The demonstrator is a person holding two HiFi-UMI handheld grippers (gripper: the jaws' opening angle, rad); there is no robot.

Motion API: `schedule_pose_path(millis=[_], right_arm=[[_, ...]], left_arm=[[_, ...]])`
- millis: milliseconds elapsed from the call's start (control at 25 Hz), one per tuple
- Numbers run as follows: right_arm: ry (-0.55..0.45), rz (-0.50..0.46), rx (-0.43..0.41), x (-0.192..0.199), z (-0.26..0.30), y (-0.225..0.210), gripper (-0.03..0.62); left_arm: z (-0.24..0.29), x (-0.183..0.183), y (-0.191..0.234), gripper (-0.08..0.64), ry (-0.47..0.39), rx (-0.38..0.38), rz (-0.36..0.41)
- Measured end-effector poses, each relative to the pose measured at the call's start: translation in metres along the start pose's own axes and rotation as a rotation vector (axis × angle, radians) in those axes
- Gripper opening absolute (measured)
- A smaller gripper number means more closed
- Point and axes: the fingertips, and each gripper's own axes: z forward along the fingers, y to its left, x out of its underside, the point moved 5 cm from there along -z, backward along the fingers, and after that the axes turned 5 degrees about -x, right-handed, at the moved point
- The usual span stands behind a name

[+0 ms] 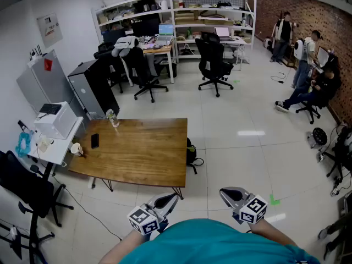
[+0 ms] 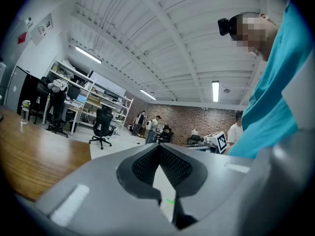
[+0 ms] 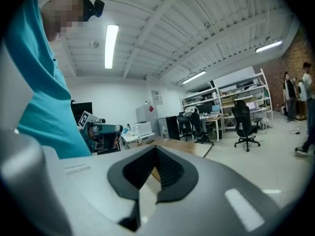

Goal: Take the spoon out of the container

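A: As you look down in the head view, what shows?
B: Your left gripper (image 1: 166, 201) and right gripper (image 1: 233, 193) hover well apart from the bench (image 1: 143, 153). A cup (image 1: 76, 148) stands at its left corner, and the spoon is too small to tell.
A: Left gripper view?
B: Jaws pressed together.
A: Right gripper view?
B: Likewise together.

My head camera looks steeply down at the far table (image 1: 137, 147). The cameras on my left gripper (image 1: 168, 199) and right gripper (image 1: 230, 194) tilt upward from waist height; both also catch that table and the shelves (image 1: 176, 7).
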Motion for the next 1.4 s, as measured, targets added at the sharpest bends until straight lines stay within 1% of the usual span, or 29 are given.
schedule_pose_path(millis=[120, 240, 320, 480, 600, 680, 800, 960, 1040, 1120, 1200, 1320, 1400], right_arm=[[0.001, 0.022, -0.007, -0.004, -0.019, -0.022, 0.002], [0.015, 0.03, -0.017, -0.009, -0.04, -0.045, 0.002], [0.016, 0.04, -0.037, -0.005, -0.043, -0.05, 0.002], [0.035, 0.048, -0.091, 0.001, -0.021, -0.047, 0.002], [0.043, 0.039, -0.138, 0.009, 0.017, -0.02, 0.002], [0.042, 0.03, -0.162, 0.008, 0.055, 0.002, 0.002], [0.031, 0.041, -0.181, 0.001, 0.131, 0.042, 0.002], [0.013, 0.029, -0.235, -0.014, 0.256, 0.109, 0.002], [0.009, 0.023, -0.27, -0.021, 0.324, 0.15, 0.002], [0.012, 0.015, -0.319, -0.018, 0.385, 0.18, 0.002], [0.015, 0.008, -0.376, -0.006, 0.435, 0.188, 0.003], [0.018, 0.018, -0.451, 0.01, 0.502, 0.178, 0.003], [0.024, 0.045, -0.493, 0.012, 0.55, 0.168, 0.003]], left_arm=[[0.02, -0.005, -0.011, 0.0, 0.009, -0.02, -0.008], [0.042, -0.005, -0.023, 0.0, 0.021, -0.063, -0.039], [0.044, -0.004, -0.028, 0.0, 0.035, -0.096, -0.057], [0.028, -0.006, -0.024, 0.0, 0.035, -0.137, -0.05], [-0.017, -0.002, -0.006, 0.0, 0.007, -0.173, -0.05], [-0.062, -0.007, 0.017, 0.0, -0.013, -0.202, -0.04], [-0.147, -0.027, 0.062, 0.0, -0.036, -0.251, -0.002], [-0.267, -0.061, 0.129, 0.0, -0.054, -0.304, 0.03], [-0.331, -0.077, 0.16, 0.0, -0.065, -0.334, 0.028], [-0.384, -0.083, 0.187, 0.0, -0.092, -0.381, 0.023], [-0.414, -0.078, 0.214, 0.0, -0.117, -0.436, 0.024], [-0.435, -0.07, 0.258, 0.0, -0.122, -0.518, 0.046], [-0.448, -0.076, 0.29, 0.0, -0.119, -0.575, 0.051]])
